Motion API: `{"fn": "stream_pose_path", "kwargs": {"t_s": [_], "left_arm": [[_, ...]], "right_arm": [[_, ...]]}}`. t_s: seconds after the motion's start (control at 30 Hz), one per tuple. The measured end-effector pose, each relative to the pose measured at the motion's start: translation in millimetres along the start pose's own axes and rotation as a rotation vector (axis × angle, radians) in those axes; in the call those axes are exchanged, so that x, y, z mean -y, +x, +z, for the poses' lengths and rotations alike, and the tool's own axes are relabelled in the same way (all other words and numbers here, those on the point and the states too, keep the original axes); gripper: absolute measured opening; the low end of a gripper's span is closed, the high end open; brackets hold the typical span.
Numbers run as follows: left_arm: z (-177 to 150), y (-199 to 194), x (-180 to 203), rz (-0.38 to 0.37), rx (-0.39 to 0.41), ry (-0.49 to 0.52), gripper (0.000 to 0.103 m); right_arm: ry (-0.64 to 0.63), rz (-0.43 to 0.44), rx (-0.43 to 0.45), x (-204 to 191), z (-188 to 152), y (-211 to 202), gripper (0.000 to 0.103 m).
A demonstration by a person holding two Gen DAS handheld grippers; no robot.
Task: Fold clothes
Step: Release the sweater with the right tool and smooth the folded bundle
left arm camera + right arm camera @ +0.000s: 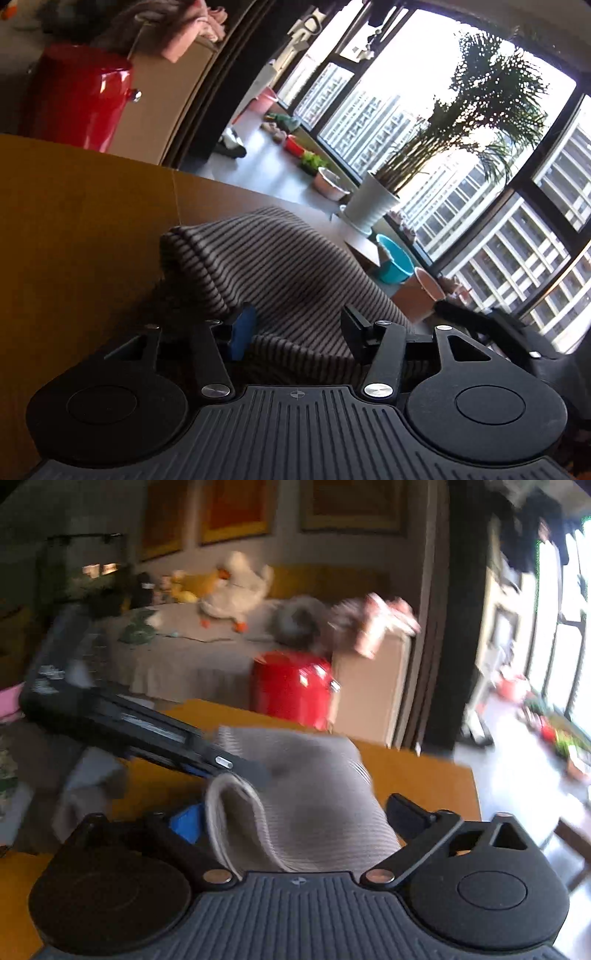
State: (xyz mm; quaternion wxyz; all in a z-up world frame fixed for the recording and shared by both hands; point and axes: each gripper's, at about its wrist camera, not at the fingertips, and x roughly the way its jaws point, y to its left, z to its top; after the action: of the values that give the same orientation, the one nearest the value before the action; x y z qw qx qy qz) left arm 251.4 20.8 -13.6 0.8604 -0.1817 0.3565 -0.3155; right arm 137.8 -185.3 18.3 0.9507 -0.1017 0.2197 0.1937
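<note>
Left gripper [295, 332] narrow, pads pinching grey striped knit garment [273, 266]. Right gripper [295, 819] wide, straddling garment fold, no pinch. Red glossy suitcase [291, 690] at 12 o'clock beyond orange table [417, 775].

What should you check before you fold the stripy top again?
1. Striped garment on the wooden table: ok, it lies there bunched, not flat.
2. Left gripper holding cloth: cannot tell; the fabric sits between its fingers, but there is a gap at the pads.
3. Right gripper let go: ok, jaws wide, folded edge loose between them.
4. Grippers clear of each other: not ok, the left one's finger crosses just ahead of the right one.
5. Room on the table to spread out: ok, bare wood beside the garment.
</note>
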Motion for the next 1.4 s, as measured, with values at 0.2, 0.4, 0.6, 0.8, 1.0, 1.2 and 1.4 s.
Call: {"fn": "stream_pose_path", "kwargs": {"t_s": [0.2, 0.4, 0.6, 0.8, 1.0, 1.2, 1.4], "left_arm": [[-5, -4, -7, -0.003, 0.003, 0.004, 0.057], [-5, -4, -8, -0.009, 0.012, 0.014, 0.057], [-5, -4, -7, -0.014, 0.014, 0.024, 0.057], [-9, -6, -6, -0.006, 0.017, 0.05, 0.057], [-11, -7, -6, -0.008, 0.016, 0.061, 0.057], [-12, -7, -6, -0.011, 0.02, 0.067, 0.057], [-11, -7, -7, -0.018, 0.018, 0.07, 0.057]], "right_arm": [[-0.072, -0.048, -0.061, -18, -23, 30, 0.103], [-0.003, 0.068, -0.071, 6, 1, 7, 0.103], [0.101, -0.009, -0.008, 54, 45, 8, 0.084], [0.213, -0.034, -0.177, 76, 44, 86, 0.071], [0.251, -0.001, -0.214, 72, 44, 102, 0.077], [0.183, 0.041, -0.138, 57, 82, 113, 0.069], [0.143, -0.014, -0.318, 50, 62, 177, 0.072]]}}
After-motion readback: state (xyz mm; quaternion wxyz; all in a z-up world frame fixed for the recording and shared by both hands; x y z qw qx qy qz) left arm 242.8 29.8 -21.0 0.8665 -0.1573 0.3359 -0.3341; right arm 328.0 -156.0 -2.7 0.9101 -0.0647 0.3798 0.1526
